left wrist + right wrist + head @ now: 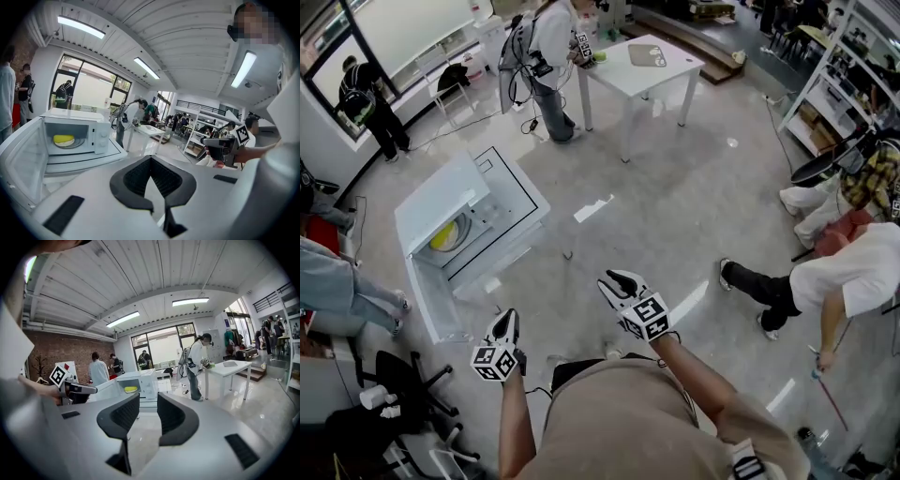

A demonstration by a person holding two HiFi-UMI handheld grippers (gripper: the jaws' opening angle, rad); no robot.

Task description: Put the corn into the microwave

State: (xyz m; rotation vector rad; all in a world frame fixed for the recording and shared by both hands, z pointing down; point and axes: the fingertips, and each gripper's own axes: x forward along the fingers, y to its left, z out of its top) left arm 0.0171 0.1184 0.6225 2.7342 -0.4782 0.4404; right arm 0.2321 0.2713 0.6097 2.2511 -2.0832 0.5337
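Corn (pixel 63 139) already inside the microwave (pixel 98 136), lying on the round glass plate (pixel 77 144). Glossy white door (pixel 23 164) hanging wide open. Left tool (pixel 150 159) pressed together on nothing. Right tool (pixel 147 404) partly spread, empty too, ribbed black pads (pixel 119 416) bare. Both well back from the oven. Likely trouble: too hard a shove on that door, jolting the boxy casing and rolling the smooth yellow cob off its plate.

Corn (pixel 442 236) in microwave (pixel 441 202), L; bench (pixel 628 75) behind, to R; left tongs (pixel 504 326), right tongs (pixel 619 281) in foregrnd.
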